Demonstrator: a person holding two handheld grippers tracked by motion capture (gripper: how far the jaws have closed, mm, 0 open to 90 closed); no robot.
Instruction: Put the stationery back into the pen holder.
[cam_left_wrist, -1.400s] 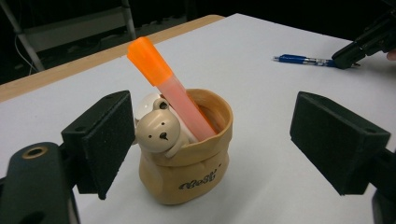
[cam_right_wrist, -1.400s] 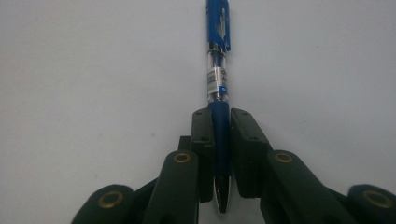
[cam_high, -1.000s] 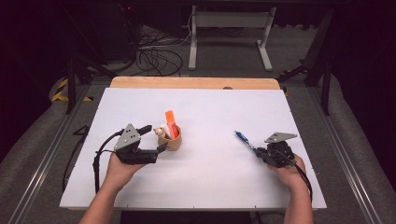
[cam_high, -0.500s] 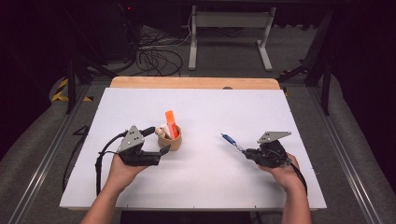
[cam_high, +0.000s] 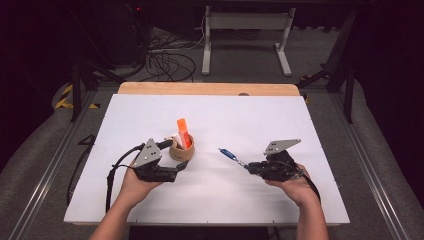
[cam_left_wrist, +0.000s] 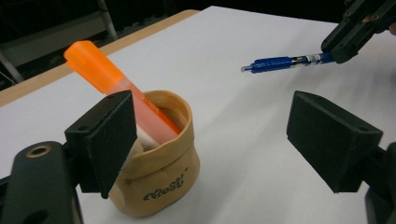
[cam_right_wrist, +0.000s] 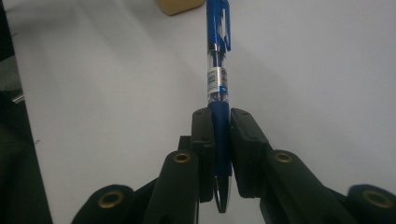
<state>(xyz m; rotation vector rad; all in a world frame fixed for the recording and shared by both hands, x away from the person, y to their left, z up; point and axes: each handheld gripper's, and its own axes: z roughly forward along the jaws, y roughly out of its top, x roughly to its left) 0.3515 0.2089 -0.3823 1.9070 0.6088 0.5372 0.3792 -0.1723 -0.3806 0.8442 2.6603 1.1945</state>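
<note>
A small tan paper cup (cam_high: 182, 151) (cam_left_wrist: 161, 184) stands on the white tabletop (cam_high: 250, 120) and holds an orange highlighter (cam_high: 183, 133) (cam_left_wrist: 100, 74) that leans out of it. My left gripper (cam_high: 176, 157) (cam_left_wrist: 219, 135) is open wide around the cup, which sits close to the left pad (cam_left_wrist: 112, 140); the other pad stands well clear of it. My right gripper (cam_high: 252, 167) (cam_right_wrist: 219, 126) is shut on a blue pen (cam_high: 229, 153) (cam_right_wrist: 218, 56). The pen hangs above the table, its clip end pointing at the cup. From the left gripper view the pen (cam_left_wrist: 280, 61) shows at the upper right.
A wooden strip (cam_high: 205, 89) runs along the table's far edge. Beyond it are a metal stand (cam_high: 245, 40) and loose cables (cam_high: 165, 62) on the floor. The left gripper's cable (cam_high: 112, 175) loops over the table's near left part.
My right gripper has carried the blue pen leftward and slightly upward, nearer the cup. The left gripper and the cup have stayed in place.
</note>
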